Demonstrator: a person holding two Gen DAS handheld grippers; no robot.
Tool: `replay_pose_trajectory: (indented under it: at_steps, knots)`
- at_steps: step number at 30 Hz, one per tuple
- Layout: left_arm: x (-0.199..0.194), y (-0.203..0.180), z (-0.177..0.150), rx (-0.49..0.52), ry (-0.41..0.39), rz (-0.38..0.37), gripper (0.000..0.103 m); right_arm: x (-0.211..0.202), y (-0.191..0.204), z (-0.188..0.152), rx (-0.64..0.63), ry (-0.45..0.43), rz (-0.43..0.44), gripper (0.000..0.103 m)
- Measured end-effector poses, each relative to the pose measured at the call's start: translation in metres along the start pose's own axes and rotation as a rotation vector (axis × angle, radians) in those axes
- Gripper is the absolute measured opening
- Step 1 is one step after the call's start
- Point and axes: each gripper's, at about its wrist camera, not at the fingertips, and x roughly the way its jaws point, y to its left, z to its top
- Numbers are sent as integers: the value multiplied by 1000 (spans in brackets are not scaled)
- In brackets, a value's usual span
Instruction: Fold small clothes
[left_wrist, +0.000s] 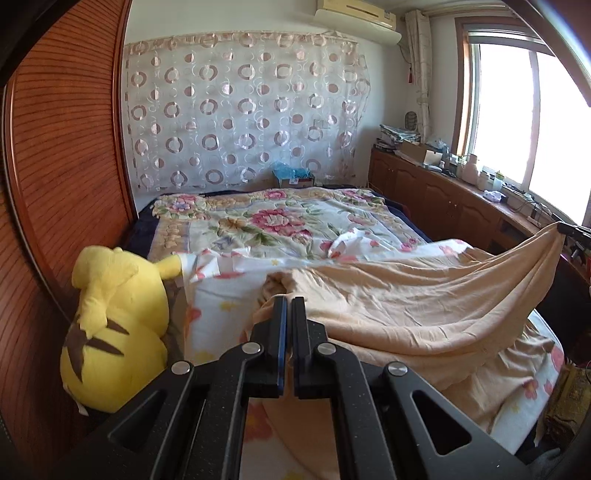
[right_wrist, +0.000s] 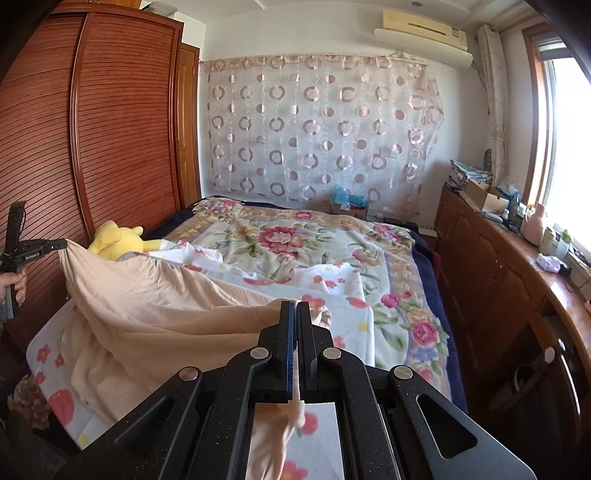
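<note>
Peach cloth (left_wrist: 406, 310) over the bed (left_wrist: 258, 221), stretched between both grippers — long axis running left to right, sagging mid-span. Left gripper (left_wrist: 289, 300) and right gripper (right_wrist: 294, 304) each clamped shut on a corner — lower edge trailing on the sheet.

Peach cotton garment (left_wrist: 406, 306) hangs stretched over the near end of the bed (right_wrist: 424, 258), one corner in the left gripper (left_wrist: 289, 301), the other in the right gripper (right_wrist: 295, 306). Under it lies a white flower-print sheet (right_wrist: 332, 288) on a floral plush blanket (left_wrist: 280, 218). Yellow plush toy (left_wrist: 114, 325) sits at the bed's left edge against the brown slatted wooden wardrobe (left_wrist: 62, 166). Brown wooden cabinet row (right_wrist: 498, 280) runs along the right, under the window (left_wrist: 517, 110). Circle-patterned sheer curtain (right_wrist: 317, 125) hangs behind the bed's far end.
</note>
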Motion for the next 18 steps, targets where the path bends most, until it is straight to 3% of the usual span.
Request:
replay_pose_trajectory:
  at_steps: [4, 7, 14, 18]
  knots:
    - [0, -14, -27, -14, 33, -26, 3, -5, 7, -30, 25, 42, 21, 1]
    - [0, -26, -27, -29, 35, -59, 3, -2, 18, -34, 38, 62, 56, 1]
    - [-2, -63, 23, 9, -43, -115, 3, 14, 46, 19, -11, -8, 131, 1]
    - [-11, -63, 24, 18, -60, -106, 3, -6, 59, 46, -23, -100, 168, 1]
